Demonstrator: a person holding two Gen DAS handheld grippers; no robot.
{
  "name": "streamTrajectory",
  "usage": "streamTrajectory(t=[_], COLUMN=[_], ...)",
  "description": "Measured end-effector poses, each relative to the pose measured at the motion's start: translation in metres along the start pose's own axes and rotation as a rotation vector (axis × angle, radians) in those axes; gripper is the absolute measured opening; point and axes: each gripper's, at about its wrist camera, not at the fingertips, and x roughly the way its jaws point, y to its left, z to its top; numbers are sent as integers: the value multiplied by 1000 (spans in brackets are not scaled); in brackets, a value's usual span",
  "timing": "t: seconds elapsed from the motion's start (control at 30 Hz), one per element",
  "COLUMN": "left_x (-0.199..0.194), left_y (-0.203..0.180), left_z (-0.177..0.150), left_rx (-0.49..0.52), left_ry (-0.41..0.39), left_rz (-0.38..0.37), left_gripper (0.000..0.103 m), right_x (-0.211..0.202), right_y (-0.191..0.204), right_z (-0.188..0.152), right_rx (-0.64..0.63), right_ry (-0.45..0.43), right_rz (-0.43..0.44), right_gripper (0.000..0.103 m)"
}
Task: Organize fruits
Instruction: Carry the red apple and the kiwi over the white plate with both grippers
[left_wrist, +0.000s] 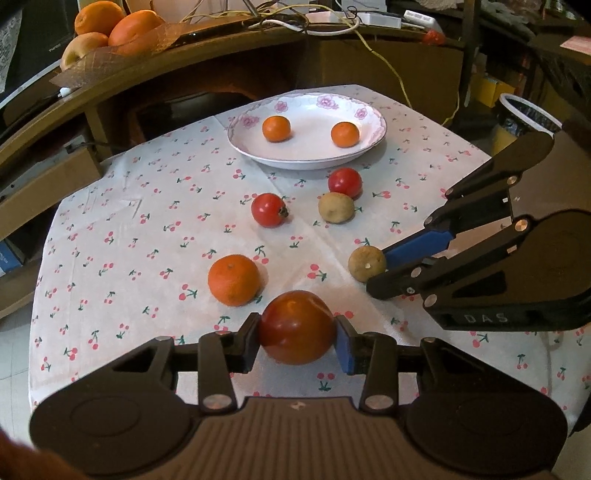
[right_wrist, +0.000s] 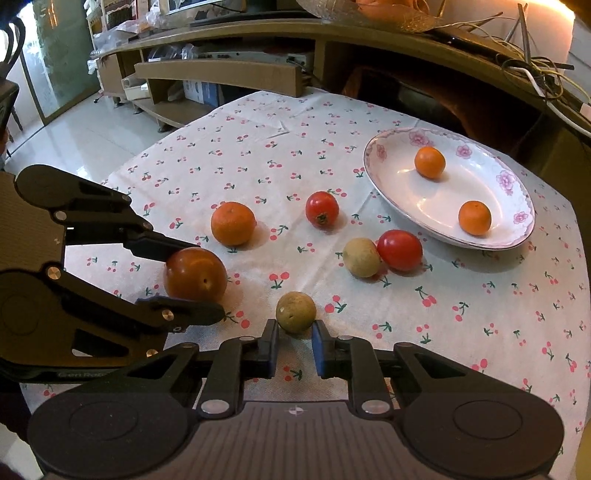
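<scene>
The left gripper (left_wrist: 297, 338) is clamping a large reddish-orange tomato (left_wrist: 297, 326) between its pads, which are pressing on the fruit's widest part, one on each side. Whether the tomato is resting on the cherry-print tablecloth (left_wrist: 147, 229) or just clear of it is hard to tell. The right gripper (right_wrist: 294, 341) is standing partly open around a small brownish round fruit (right_wrist: 296, 312), its fingers flanking the near half without clearly touching it; this fruit is sitting on the cloth.

For the left side, the hold looks centred, so a straight lift before any sideways travel should be keeping the smooth skin from sliding. The squeeze probably needs no tightening, since a ripe tomato bruises easily. For the right side, advancing a little further would be putting the pads on the fruit's widest part before closing, otherwise it may squirt forward.

Beyond the grippers, a mandarin (left_wrist: 233, 280) is lying just ahead and left of the held tomato. Farther on, two smaller red tomatoes (left_wrist: 269, 209) and a second brownish fruit (left_wrist: 335, 207) are lying near the flower-rimmed white plate (left_wrist: 306, 157), which is holding two small mandarins (left_wrist: 276, 128).
</scene>
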Motion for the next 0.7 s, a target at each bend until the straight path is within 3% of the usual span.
streamTrajectory(t=[0.4,0.7], left_x=[-2,6], left_y=[6,2], left_z=[17,55], left_rx=[-36,-18], left_ry=[-36,-86], left_rz=[-1,8], left_gripper=[46,46], right_x=[-12,-28], right_y=[-13,-34], right_z=[2,12], right_rx=[49,107], right_ry=[-36,-94], right_rz=[-7,-35], right_gripper=[19,19])
